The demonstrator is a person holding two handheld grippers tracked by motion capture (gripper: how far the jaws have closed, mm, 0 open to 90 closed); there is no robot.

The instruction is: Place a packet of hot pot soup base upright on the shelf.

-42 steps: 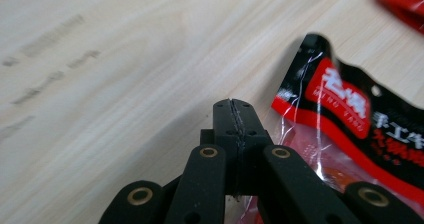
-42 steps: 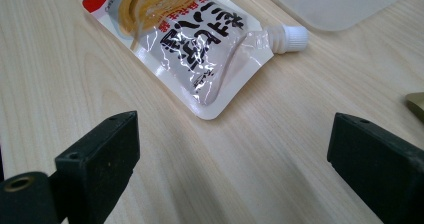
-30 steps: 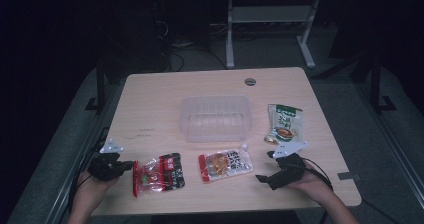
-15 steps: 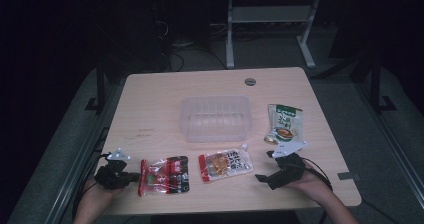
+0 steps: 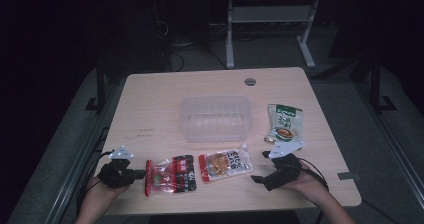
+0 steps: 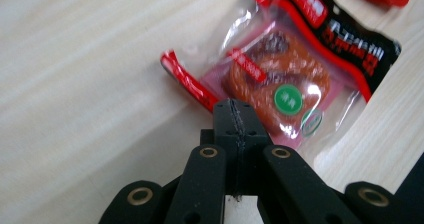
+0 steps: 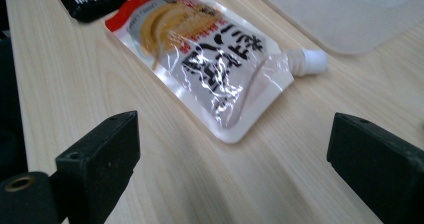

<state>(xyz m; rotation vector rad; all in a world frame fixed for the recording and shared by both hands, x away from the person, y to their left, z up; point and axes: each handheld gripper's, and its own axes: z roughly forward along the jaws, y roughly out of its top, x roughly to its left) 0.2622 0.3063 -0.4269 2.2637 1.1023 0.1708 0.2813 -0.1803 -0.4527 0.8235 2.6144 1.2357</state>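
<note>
A red and black snack packet [image 5: 170, 175] [image 6: 280, 79] lies near the table's front edge. My left gripper [image 5: 143, 173] [image 6: 235, 106] is shut, its tips pressed together over the packet's near clear edge. A white and red spouted pouch [image 5: 225, 164] [image 7: 210, 54] lies flat to its right. My right gripper [image 5: 259, 167] [image 7: 235, 134] stands open just right of the pouch, low over the table. The pouch's corner lies ahead between the jaws, and neither jaw touches it.
A clear plastic container [image 5: 215, 118] [image 7: 350, 14] sits mid-table behind the packets. A green pouch [image 5: 285, 121] lies to its right, just behind the right gripper. The wooden table [image 5: 150, 109] has a round cable hole [image 5: 250, 81] at the back. Dark floor surrounds it.
My left gripper has dropped toward the front edge and come shut at the packet's left end. The red packet has shifted slightly right. The right gripper has barely moved.
</note>
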